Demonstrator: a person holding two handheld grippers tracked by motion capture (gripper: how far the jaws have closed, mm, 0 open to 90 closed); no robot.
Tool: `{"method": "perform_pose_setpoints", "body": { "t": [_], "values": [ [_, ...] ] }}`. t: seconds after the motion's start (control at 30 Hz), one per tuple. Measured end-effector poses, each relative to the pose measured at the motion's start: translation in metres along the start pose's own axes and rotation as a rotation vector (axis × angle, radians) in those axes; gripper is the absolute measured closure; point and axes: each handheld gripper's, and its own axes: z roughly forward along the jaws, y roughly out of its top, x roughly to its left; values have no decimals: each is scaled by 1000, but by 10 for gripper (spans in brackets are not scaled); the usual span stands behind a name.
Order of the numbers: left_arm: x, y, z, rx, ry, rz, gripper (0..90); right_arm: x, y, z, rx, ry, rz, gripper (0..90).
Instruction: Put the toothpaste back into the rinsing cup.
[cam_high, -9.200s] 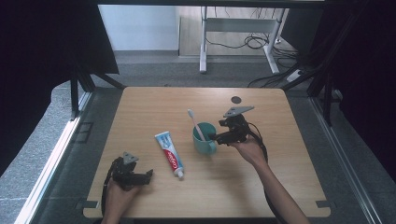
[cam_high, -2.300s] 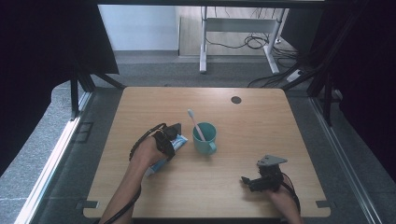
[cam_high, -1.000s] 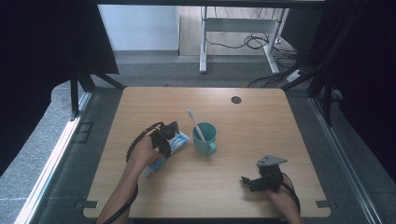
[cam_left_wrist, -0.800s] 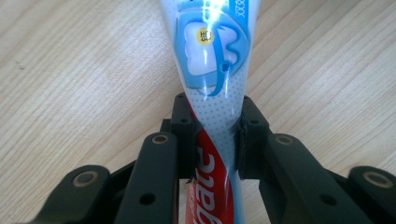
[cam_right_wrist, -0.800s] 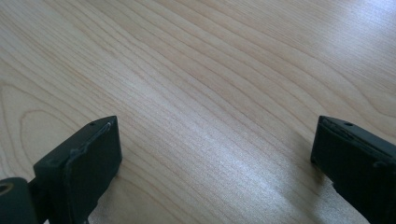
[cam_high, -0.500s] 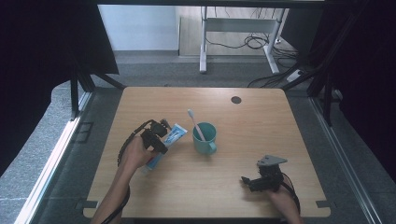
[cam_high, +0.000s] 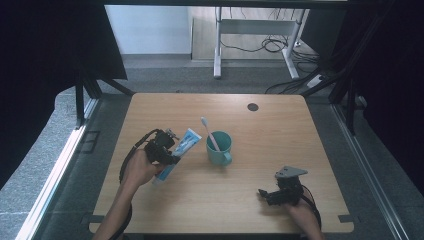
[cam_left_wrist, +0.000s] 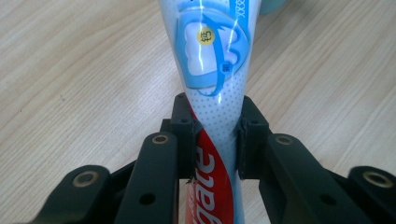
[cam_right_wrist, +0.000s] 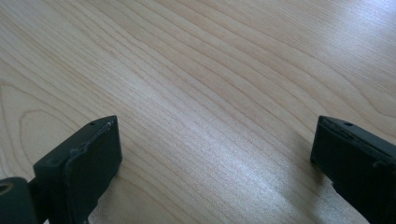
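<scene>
Left gripper clamped on the toothpaste tube; right gripper spread wide and empty on the table.

My left gripper (cam_high: 167, 147) holds the soft white, blue and red toothpaste tube (cam_high: 178, 153) across its middle, the two black jaws pressed against both sides of it, as the left gripper view (cam_left_wrist: 215, 142) confirms on the tube (cam_left_wrist: 212, 79). In the high view the tube lies at a slant, its upper end pointing toward the teal ceramic mug (cam_high: 219, 148), near it but not touching. A white toothbrush (cam_high: 209, 134) stands tilted in the mug. My right gripper (cam_high: 270, 195) sits low at the near right of the light wooden table (cam_high: 280, 135), well apart from the mug. In the right gripper view (cam_right_wrist: 215, 154) its jaws stand far apart with bare wood between them.
</scene>
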Motion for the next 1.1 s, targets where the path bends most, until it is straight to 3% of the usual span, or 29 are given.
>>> {"method": "perform_pose_setpoints", "body": {
  "t": [0.33,0.53,0.77,1.1],
  "values": [
    [-3,-6,-17,-139,-35,23,734,0,0,0,0,0,0,16],
    [-8,-1,-22,-201,-48,33,734,0,0,0,1,0,1,16],
    [-15,12,-24,-241,-67,46,734,0,0,0,-2,-1,-4,17],
    [-27,44,-23,-247,-66,78,734,0,0,0,-3,0,-2,19]
  ]
}}
